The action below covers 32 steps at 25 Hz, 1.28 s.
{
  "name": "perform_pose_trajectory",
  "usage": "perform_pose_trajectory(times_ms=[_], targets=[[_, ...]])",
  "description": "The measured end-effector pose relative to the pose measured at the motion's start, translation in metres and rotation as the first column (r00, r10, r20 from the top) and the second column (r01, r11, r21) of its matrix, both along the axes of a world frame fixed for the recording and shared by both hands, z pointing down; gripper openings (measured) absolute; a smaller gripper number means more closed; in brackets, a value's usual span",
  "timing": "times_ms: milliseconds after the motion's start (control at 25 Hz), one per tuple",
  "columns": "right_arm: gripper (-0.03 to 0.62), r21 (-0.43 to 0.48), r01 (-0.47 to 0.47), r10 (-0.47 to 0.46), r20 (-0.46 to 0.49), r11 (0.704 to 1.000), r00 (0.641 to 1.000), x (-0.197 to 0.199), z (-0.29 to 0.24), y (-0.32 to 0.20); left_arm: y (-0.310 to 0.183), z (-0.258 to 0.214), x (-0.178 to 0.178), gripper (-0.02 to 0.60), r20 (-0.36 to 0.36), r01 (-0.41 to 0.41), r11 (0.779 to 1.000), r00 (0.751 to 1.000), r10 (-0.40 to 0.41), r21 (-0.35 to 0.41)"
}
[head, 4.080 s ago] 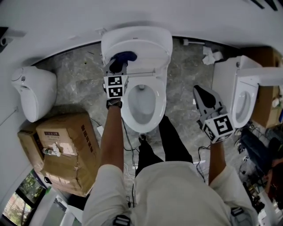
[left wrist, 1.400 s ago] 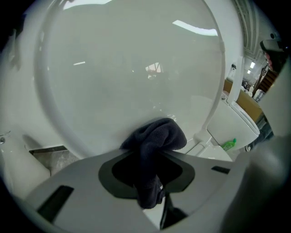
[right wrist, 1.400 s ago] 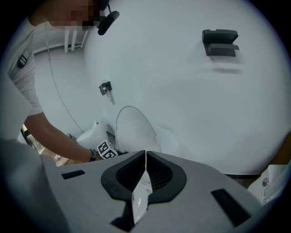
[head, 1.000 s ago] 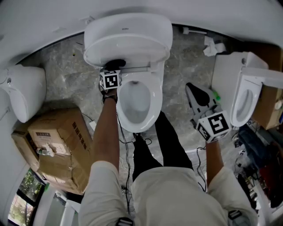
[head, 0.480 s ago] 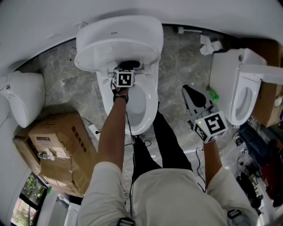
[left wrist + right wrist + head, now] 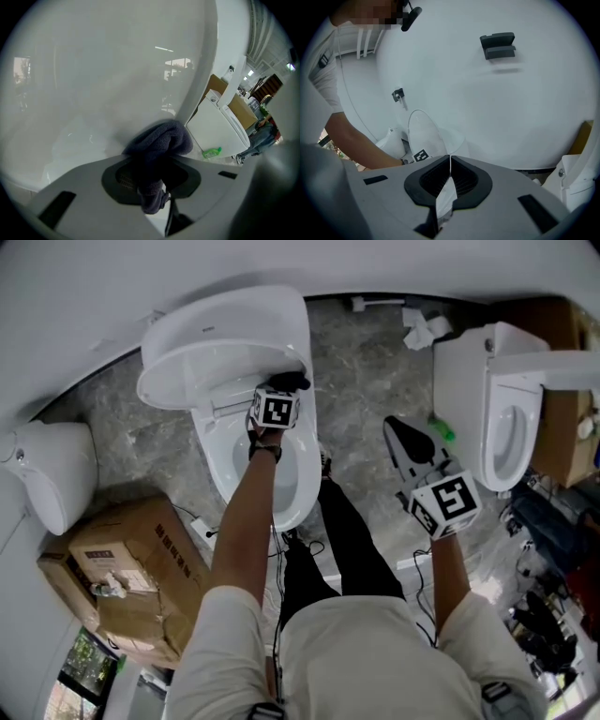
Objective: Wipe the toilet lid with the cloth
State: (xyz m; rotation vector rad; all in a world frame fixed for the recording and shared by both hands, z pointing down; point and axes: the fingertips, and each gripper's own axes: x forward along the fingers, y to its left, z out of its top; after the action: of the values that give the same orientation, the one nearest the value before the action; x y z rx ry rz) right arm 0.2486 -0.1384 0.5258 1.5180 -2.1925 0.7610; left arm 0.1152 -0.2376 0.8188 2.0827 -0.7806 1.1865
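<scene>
cloth at toilet lid edge

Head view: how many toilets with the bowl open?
2. The centre toilet, below the left hand-held gripper; a second toilet at the right edge. The white fixture at far left shows no open bowl.

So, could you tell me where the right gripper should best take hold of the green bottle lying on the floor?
I'd say across the middle of the green bottle, coming down from above: it lies on its side on the floor by the second toilet, so its narrow width faces the jaws. The right gripper is shut and empty; open it first.
</scene>
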Motion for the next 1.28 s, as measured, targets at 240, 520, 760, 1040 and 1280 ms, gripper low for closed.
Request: perform_pose_trajectory(times_ms=[240, 520, 760, 1040, 1280], targets=[[0.031, 0.003, -0.039, 0.039, -0.001, 0.999, 0.999, 0.011, -0.007, 0.018, 0.000, -0.016, 0.011, 0.098, -0.020, -0.018, 1.000, 1.000, 0.019, 0.021], [0.031, 0.031, -0.059, 0.059, -0.009, 0.998, 0.998, 0.014, -0.024, 0.023, -0.008, -0.068, 0.015, 0.098, -0.098, 0.008, 0.987, 0.995, 0.007, 0.158], [0.031, 0.068, -0.041, 0.043, -0.025, 0.997, 0.999, 0.009, -0.048, 0.018, -0.012, -0.129, 0.019, 0.098, -0.213, 0.054, 0.961, 0.977, 0.006, 0.272], [0.031, 0.127, -0.021, 0.027, -0.049, 0.992, 0.998, 0.003, -0.077, 0.004, -0.015, -0.223, 0.006, 0.098, -0.313, 0.115, 0.901, 0.949, 0.025, 0.419], [0.031, 0.180, 0.008, 0.001, -0.051, 0.984, 0.999, -0.019, -0.103, -0.012, -0.011, -0.289, -0.027, 0.098, -0.343, 0.158, 0.854, 0.939, 0.025, 0.495]])
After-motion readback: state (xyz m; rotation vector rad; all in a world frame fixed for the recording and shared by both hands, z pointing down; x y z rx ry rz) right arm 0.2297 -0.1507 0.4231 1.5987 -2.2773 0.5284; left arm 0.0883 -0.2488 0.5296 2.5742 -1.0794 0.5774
